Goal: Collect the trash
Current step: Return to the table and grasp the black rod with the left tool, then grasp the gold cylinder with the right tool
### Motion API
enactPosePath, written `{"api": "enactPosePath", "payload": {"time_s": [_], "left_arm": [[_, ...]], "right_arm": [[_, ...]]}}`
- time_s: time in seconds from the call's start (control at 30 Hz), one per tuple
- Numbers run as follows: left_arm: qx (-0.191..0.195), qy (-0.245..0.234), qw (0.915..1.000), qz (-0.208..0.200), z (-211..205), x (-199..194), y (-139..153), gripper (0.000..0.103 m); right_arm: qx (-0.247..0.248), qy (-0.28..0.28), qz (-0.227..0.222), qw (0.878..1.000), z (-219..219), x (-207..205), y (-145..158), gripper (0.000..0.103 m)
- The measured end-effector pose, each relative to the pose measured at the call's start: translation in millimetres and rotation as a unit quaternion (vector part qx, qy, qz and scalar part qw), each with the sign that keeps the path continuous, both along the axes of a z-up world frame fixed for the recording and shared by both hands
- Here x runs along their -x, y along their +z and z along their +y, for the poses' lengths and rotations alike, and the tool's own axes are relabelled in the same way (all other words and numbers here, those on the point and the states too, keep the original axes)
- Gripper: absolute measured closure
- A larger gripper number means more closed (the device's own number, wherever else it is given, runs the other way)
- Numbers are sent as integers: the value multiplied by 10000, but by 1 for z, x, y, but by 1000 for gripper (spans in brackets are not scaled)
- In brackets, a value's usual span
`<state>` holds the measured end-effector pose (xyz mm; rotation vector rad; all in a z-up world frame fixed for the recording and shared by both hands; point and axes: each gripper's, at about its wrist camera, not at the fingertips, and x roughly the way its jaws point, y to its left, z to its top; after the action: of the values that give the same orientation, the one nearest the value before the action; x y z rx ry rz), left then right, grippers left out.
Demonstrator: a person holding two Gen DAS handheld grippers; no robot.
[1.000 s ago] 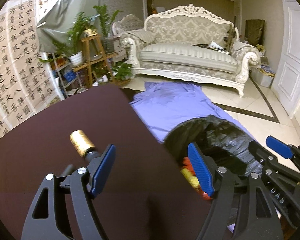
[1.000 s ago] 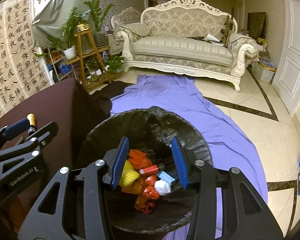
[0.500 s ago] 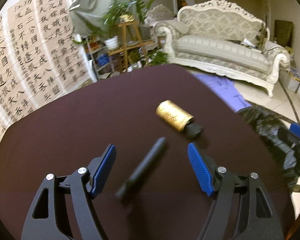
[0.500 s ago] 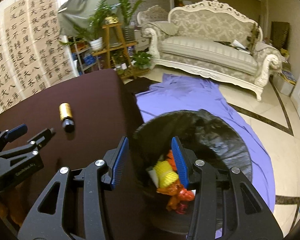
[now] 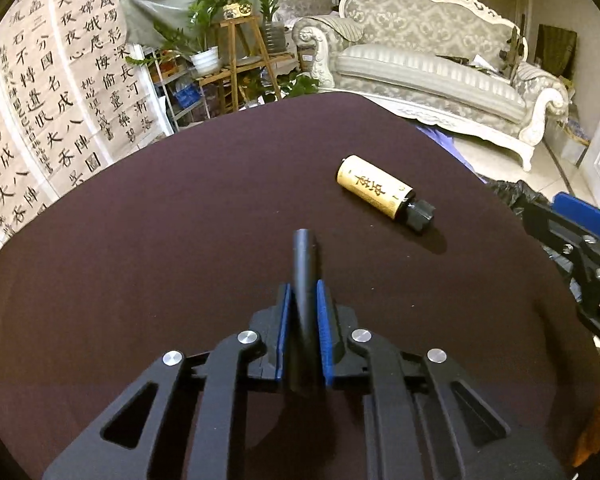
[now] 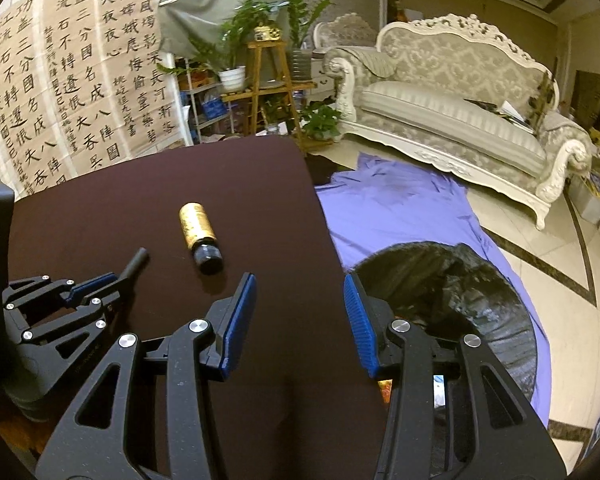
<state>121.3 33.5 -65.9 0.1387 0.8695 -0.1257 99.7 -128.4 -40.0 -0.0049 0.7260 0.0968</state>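
Left gripper (image 5: 303,300): clenched on black tube (image 5: 305,264), over table (image 5: 160,220). Right gripper (image 6: 300,312): released, at table edge. Gold bottle (image 5: 374,188): lying on table, beside tube. Bin (image 6: 460,276): on floor, beside table.

You see an ornate white sofa (image 6: 460,120) against the far wall, with a purple cloth (image 6: 400,216) spread on the floor before it. Calligraphy sheets (image 5: 60,92) hang at your left, beside potted plants (image 6: 236,52) on a wooden stand (image 6: 268,80).

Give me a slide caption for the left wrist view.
Left gripper shut on a black pen above the dark table, gold bottle lying nearby.
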Motion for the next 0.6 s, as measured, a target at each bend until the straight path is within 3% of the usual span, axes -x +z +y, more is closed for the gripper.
{"api": "enactPosePath", "payload": {"time_s": [0.6], "left_arm": [[125,1233,9919,-279,96,-4,13,89]], "right_arm": [[170,770,254,9966,78,-55,-10,59]]}}
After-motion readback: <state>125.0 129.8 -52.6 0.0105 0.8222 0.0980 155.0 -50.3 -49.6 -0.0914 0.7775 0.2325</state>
